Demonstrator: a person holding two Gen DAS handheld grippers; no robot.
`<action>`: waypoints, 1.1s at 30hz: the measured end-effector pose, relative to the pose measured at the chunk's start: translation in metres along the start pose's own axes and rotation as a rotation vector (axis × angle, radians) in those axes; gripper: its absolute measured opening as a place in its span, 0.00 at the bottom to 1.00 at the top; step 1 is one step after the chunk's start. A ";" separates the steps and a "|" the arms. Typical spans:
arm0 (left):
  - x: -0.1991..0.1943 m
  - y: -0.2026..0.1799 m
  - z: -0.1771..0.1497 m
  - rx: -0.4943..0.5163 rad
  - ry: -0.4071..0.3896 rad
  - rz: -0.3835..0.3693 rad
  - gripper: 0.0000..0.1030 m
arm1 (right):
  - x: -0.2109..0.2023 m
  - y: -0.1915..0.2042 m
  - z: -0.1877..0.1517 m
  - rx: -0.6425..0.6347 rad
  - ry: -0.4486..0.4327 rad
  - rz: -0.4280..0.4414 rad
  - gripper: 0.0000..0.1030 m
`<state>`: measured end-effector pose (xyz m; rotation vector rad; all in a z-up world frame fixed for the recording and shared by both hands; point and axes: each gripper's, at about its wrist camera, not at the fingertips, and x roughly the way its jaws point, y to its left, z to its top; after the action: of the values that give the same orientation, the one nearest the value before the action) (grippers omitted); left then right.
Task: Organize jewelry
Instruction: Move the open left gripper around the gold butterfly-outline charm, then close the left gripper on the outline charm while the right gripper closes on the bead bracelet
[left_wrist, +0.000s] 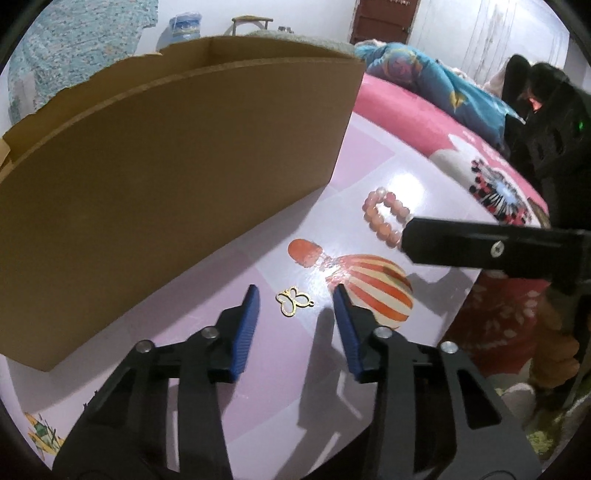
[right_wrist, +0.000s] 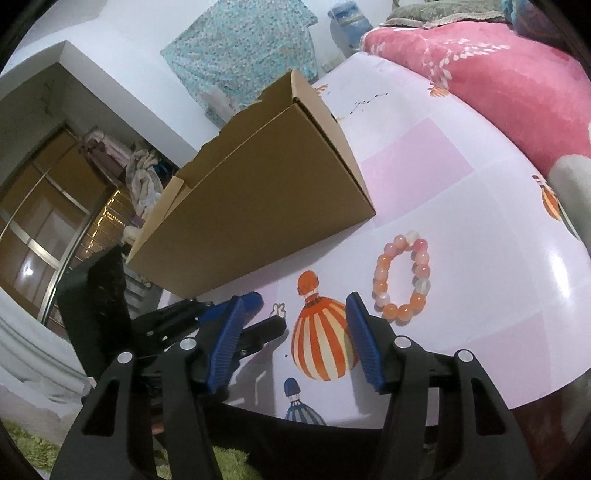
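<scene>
Pick-up step judged in hand, nothing yet stowed. Left gripper (left_wrist: 297, 295) low over the table (left_wrist: 369, 170), jaws released and empty, straddling a small gold butterfly charm (left_wrist: 294, 302) lying flat between the blue pads, apparently untouched. Right gripper (right_wrist: 304, 306) likewise spread and empty, hovering near the table edge above a printed balloon picture. Pink bead bracelet (right_wrist: 403, 276) lying flat, just beside the right tip and apart from it. Open cardboard box (left_wrist: 166, 192) standing close behind both pieces, presumed destination. Next move calls for a careful, low pinch on the thin charm, then a lift over the box wall. No brand, label or legible writing found.
</scene>
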<state>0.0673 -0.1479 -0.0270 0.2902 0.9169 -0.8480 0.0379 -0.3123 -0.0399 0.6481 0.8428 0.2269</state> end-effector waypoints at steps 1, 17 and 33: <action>0.001 -0.001 0.000 0.011 -0.001 0.010 0.35 | -0.001 -0.001 0.000 0.000 -0.001 -0.003 0.53; -0.001 -0.008 -0.003 0.103 -0.009 0.081 0.18 | -0.004 0.006 -0.002 0.021 -0.024 -0.031 0.53; -0.013 -0.009 -0.003 0.084 -0.038 0.064 0.18 | -0.022 0.010 0.010 -0.112 -0.068 -0.303 0.49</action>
<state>0.0548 -0.1454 -0.0177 0.3729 0.8338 -0.8316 0.0314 -0.3183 -0.0154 0.4140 0.8448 -0.0226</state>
